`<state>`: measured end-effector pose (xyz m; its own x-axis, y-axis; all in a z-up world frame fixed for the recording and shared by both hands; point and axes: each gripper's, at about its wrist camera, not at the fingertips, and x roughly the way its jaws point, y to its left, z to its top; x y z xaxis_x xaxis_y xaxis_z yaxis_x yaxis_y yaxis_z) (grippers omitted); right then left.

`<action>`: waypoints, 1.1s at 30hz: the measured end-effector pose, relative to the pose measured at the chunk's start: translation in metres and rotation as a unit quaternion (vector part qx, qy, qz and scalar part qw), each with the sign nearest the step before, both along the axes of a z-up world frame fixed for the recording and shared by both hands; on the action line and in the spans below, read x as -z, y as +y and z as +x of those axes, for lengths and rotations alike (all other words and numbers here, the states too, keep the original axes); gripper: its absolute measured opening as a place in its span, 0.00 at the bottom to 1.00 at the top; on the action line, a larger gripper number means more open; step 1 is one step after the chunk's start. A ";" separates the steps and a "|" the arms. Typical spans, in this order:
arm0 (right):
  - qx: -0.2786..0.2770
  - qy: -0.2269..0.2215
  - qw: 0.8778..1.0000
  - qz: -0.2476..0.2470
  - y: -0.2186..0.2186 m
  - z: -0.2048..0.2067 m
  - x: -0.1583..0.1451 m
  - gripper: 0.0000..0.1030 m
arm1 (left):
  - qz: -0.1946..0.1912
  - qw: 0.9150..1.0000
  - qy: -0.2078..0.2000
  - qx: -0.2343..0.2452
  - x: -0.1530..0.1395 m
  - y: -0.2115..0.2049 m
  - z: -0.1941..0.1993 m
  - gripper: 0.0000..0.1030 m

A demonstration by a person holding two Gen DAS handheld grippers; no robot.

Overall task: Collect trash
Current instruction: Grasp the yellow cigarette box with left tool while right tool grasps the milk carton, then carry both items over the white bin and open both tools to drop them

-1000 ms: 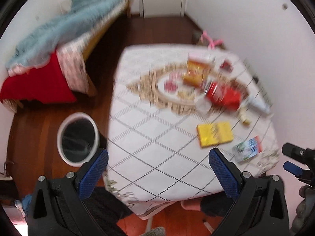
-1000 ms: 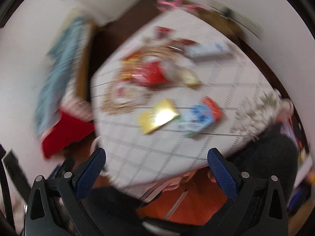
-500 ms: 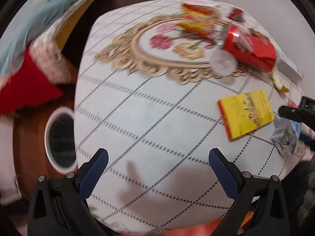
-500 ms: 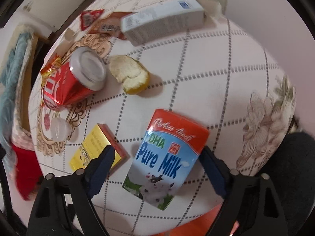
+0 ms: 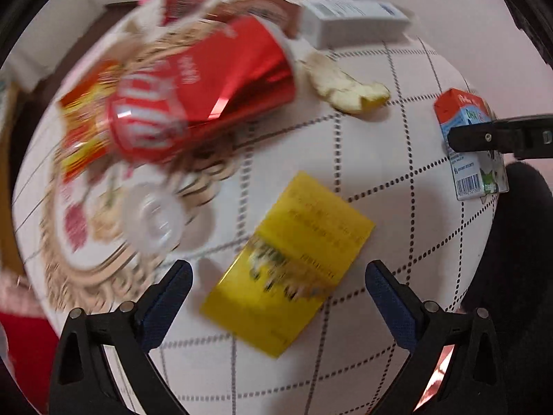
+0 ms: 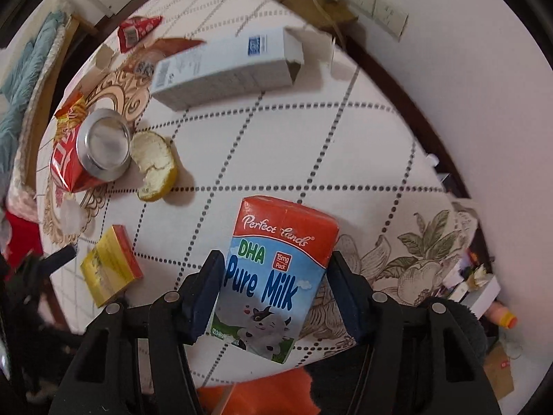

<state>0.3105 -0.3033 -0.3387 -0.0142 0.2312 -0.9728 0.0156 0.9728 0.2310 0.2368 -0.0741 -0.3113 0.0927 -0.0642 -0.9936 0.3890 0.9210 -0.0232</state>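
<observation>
A "Pure Milk" carton [image 6: 276,276] lies on the white tablecloth [image 6: 311,145] near the front edge. My right gripper [image 6: 276,294] straddles it, with the jaws closed to its two sides and touching it. The carton also shows in the left wrist view [image 5: 473,152] with a right fingertip [image 5: 484,136] across it. My left gripper [image 5: 280,297] is open, low over a yellow flat box [image 5: 293,263], with the fingers either side of it and apart from it.
A red soda can [image 5: 204,93] lies on its side beside a piece of peel [image 5: 345,86]. A clear plastic lid [image 5: 152,221], a long white box [image 6: 224,69], snack wrappers [image 6: 138,31] and a wall power strip [image 6: 363,0] are farther back.
Both grippers dropped from a high view of the room down to the table. The right jaws narrowed onto the milk carton. The left gripper moved right, over the yellow box.
</observation>
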 end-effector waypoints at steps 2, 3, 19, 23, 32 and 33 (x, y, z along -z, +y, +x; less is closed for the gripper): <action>0.000 0.000 1.000 0.006 -0.004 0.001 0.001 0.64 | 0.005 1.000 -0.001 0.007 0.002 -0.004 0.004 0.91; 0.000 -0.001 1.000 0.005 -0.005 0.001 0.000 0.65 | 0.003 1.000 -0.005 0.010 -0.001 -0.007 0.005 0.86; -0.093 -0.018 0.995 -0.030 0.056 -0.023 0.004 0.65 | 0.020 0.990 -0.016 -0.138 -0.016 0.006 -0.028 0.67; -0.094 -0.037 0.994 -0.050 0.065 -0.032 0.004 0.62 | 0.010 0.991 -0.024 -0.133 -0.015 -0.007 -0.032 0.58; -0.098 -0.084 0.991 -0.035 0.071 -0.068 -0.030 0.59 | 0.011 0.970 -0.104 -0.219 -0.099 0.032 -0.063 0.57; -0.103 -0.094 0.990 -0.032 0.073 -0.073 -0.038 0.59 | 0.011 0.966 -0.117 -0.230 -0.110 0.034 -0.066 0.57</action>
